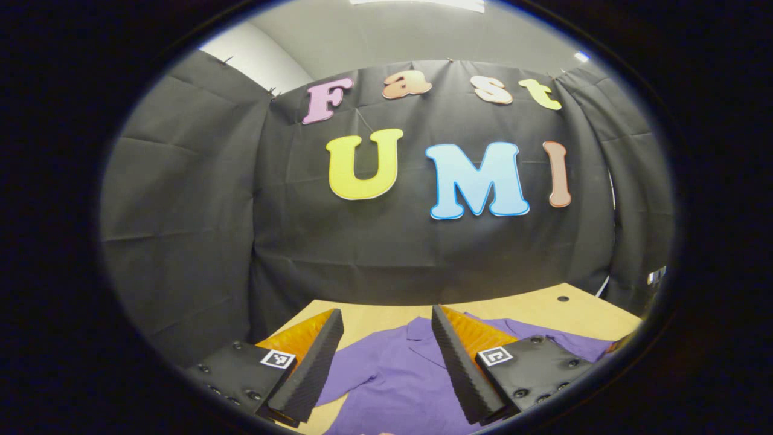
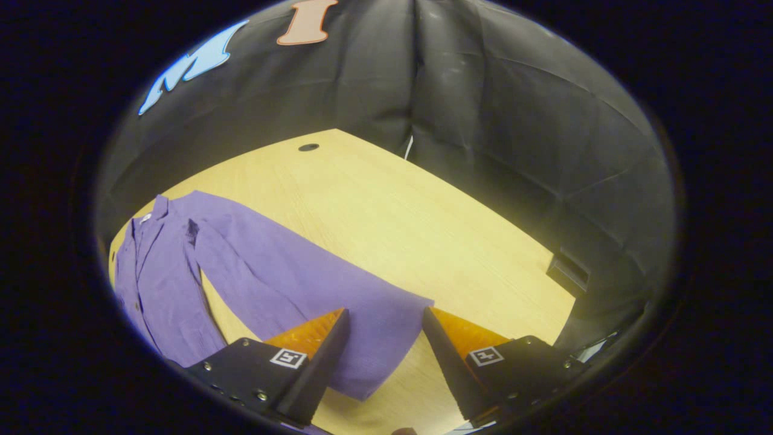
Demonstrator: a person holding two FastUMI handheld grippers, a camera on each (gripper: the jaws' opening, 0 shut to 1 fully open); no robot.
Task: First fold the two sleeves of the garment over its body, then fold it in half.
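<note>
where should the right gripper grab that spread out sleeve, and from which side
Take the sleeve at its cuff end, which lies flat on the table between the open right gripper fingers. Come straight down from above and pinch the free edge; probably the easiest layer to lift.

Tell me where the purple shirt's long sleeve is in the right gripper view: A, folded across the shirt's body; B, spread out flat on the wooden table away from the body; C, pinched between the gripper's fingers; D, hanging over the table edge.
B: the sleeve lies stretched out flat on the table, angling away from the shirt's body, with the open right gripper poised over its cuff end.
</note>
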